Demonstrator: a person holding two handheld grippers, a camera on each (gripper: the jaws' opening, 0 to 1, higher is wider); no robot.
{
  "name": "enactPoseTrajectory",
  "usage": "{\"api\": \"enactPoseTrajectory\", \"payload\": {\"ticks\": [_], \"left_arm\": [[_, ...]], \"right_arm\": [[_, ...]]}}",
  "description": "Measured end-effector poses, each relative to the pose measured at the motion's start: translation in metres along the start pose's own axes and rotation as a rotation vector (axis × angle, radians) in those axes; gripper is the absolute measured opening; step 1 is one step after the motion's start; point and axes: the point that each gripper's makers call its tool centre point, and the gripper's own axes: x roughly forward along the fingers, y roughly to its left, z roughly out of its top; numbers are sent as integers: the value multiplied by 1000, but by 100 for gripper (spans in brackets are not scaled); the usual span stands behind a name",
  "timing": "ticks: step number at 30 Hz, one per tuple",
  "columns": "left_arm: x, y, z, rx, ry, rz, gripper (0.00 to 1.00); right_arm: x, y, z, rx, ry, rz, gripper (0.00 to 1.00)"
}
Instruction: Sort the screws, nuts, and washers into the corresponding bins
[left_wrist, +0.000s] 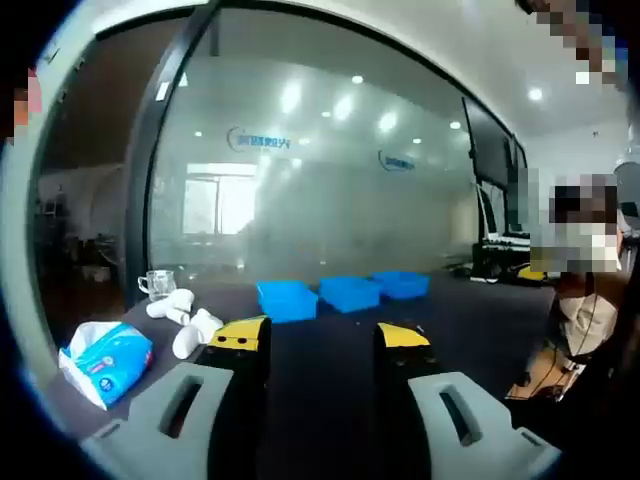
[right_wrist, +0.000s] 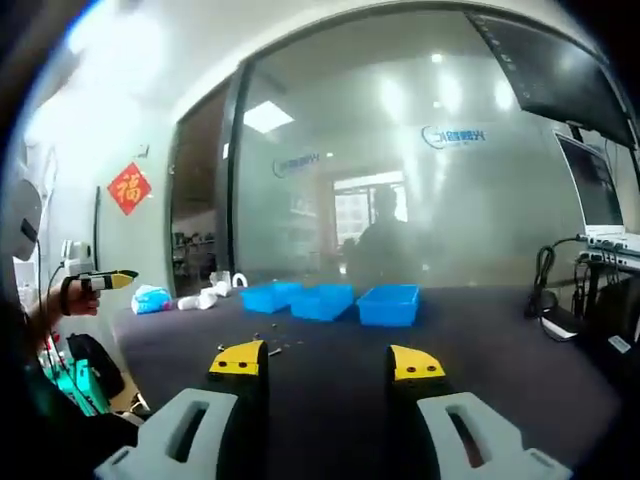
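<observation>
— Where are the bins?
— Three blue bins (right_wrist: 331, 300) stand in a row beyond the right gripper (right_wrist: 325, 362), small hardware (right_wrist: 272, 345) scattered between.
— And the tongs?
— Both spread, holding nothing; the left gripper (left_wrist: 320, 340) faces the bins too, a tissue pack (left_wrist: 105, 360) to its left.

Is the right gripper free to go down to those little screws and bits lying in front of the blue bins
Probably yes. The right gripper is open and holds nothing, and the dark table between it and the small loose parts looks bare. The three blue bins sit beyond them, not in the way.
</observation>
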Motion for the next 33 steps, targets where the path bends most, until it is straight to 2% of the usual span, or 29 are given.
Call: {"api": "enactPoseTrajectory", "payload": {"ticks": [25, 33], "left_arm": [[0, -1, -5, 3, 16, -14, 41], [-1, -8, -13, 11, 50, -53, 42]], "right_arm": [[1, 4, -1, -7, 7, 6, 43], [2, 4, -4, -10, 20, 13, 43]]}}
